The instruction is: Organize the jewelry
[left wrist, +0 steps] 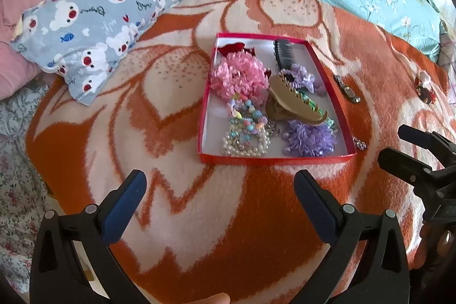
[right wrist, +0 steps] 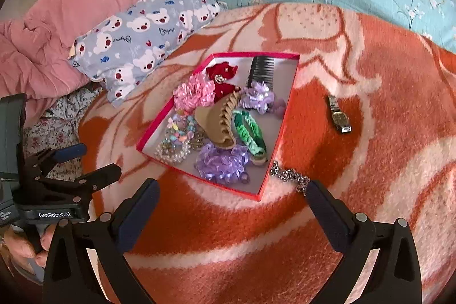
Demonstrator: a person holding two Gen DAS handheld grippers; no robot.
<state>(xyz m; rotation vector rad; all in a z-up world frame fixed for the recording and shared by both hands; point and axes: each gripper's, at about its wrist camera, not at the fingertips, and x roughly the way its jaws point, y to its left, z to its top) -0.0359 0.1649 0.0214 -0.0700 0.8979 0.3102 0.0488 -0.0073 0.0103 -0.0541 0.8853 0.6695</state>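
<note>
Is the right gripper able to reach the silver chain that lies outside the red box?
Probably yes. The silver chain lies bare on the blanket beside the red box, just ahead of the open right gripper, with nothing between.

Both wrist cameras look down at the bed from close by, sharing the red box (left wrist: 273,158) (right wrist: 199,178).

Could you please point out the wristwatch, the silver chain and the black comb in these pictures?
Metal-banded wristwatch (right wrist: 339,116), right wrist view: on its dark face.
Silver chain (right wrist: 287,175), right wrist view: on its middle links.
Black plastic comb (right wrist: 260,70), right wrist view: on its teeth.
</note>
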